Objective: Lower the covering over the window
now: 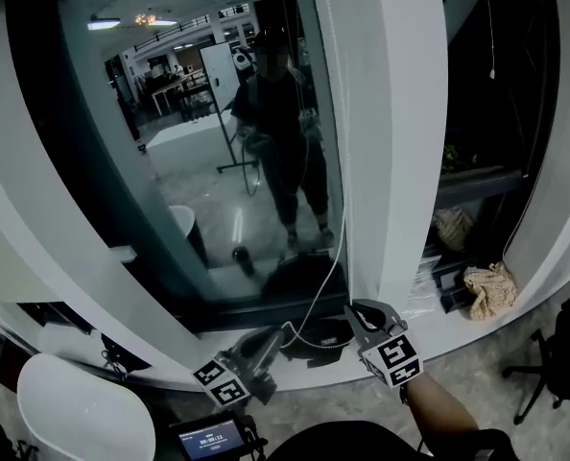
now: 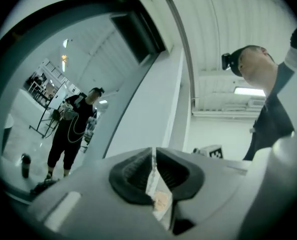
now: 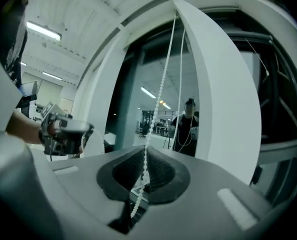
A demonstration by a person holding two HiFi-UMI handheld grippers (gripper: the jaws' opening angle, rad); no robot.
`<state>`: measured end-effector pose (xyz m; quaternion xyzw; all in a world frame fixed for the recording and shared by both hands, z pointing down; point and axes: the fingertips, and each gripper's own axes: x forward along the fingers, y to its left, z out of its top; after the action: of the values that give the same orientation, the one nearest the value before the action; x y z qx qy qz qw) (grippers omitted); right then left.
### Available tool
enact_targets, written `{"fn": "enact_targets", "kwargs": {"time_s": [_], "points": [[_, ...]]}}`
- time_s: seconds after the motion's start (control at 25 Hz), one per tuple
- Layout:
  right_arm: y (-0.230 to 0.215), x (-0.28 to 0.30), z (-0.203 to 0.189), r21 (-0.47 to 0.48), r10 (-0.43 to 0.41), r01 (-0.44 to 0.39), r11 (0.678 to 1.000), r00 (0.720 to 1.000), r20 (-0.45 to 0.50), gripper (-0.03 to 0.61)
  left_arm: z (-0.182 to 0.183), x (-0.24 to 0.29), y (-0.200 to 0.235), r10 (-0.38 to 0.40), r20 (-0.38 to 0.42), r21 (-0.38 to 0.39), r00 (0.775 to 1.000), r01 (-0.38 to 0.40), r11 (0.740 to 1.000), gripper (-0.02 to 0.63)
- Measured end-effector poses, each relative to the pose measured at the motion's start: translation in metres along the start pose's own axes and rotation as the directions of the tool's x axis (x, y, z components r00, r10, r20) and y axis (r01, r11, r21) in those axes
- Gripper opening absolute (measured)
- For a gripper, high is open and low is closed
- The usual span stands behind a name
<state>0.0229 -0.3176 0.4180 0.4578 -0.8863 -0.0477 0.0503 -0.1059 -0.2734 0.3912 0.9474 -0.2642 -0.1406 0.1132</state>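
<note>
The bead chain (image 1: 328, 281) that works the window covering hangs down the left edge of the white pillar (image 1: 391, 113), beside the window pane (image 1: 218, 161). Near the sill it curves toward the person and forms a slack loop between the two tools.

Left tongs (image 1: 281, 334): low, at the left end of the loop, below the pane. In the left gripper view the left tongs (image 2: 153, 156) are closed, and the ribbed pads pinch the bead chain (image 2: 151, 176), which runs through the seam between them.

Right tongs (image 1: 357, 312): low, at the foot of the pillar, just right of the left tool. In the right gripper view the right tongs (image 3: 144, 166) are closed on the bead chain (image 3: 161, 84). The chain leaves the pads, rises straight up along the pillar and goes out of sight at the top of the window opening. A short tail hangs below the pads. A second strand runs parallel, just to the right of the first, outside the pads.

The two tools are near each other, not touching. The pane reflects the person. No view shows how far the covering itself hangs over the pane.
</note>
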Motion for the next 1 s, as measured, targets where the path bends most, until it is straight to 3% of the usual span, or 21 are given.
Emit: {"fn": "enact_targets", "kwargs": {"time_s": [0.08,0.2,0.24,0.4,0.56,0.76,0.8,0.88,1.0], "points": [[0.013,-0.001,-0.024,0.027,0.031,-0.029,0.999,0.998,-0.057,0.014,0.022,0.021,-0.02,-0.044,0.017,0.065,0.999,0.043,0.997,0.018],[0.03,-0.001,-0.057,0.048,0.049,-0.043,0.998,0.991,-0.124,0.014,0.05,0.043,-0.043,-0.08,0.014,0.219,0.997,0.075,0.973,0.06],[0.033,-0.001,-0.069,0.062,0.054,-0.045,0.997,0.988,-0.148,0.014,0.06,0.047,-0.047,-0.092,0.027,0.232,0.995,0.083,0.969,0.057],[0.057,-0.007,-0.12,0.111,0.115,-0.089,0.99,0.959,-0.26,0.014,0.075,0.071,-0.065,-0.19,0.05,0.153,0.98,0.181,0.972,0.078],[0.095,-0.019,-0.166,0.153,0.19,-0.144,0.978,0.919,-0.344,0.014,0.065,0.102,-0.084,-0.205,0.022,0.205,0.979,0.196,0.959,0.129],[0.115,-0.039,-0.194,0.215,0.252,-0.177,0.96,0.883,-0.395,0.014,0.071,0.126,-0.092,-0.208,0.067,0.142,0.976,0.197,0.97,0.132],[0.117,-0.043,-0.197,0.223,0.258,-0.179,0.958,0.88,-0.399,0.014,0.074,0.128,-0.093,-0.204,0.074,0.138,0.976,0.193,0.972,0.111],[0.118,-0.05,-0.201,0.239,0.264,-0.177,0.955,0.875,-0.405,0.014,0.075,0.132,-0.095,-0.208,0.081,0.12,0.975,0.198,0.973,0.011],[0.118,-0.058,-0.21,0.248,0.273,-0.177,0.952,0.858,-0.436,0.014,0.065,0.135,-0.096,-0.195,0.056,0.102,0.979,0.189,0.977,0.009]]}}
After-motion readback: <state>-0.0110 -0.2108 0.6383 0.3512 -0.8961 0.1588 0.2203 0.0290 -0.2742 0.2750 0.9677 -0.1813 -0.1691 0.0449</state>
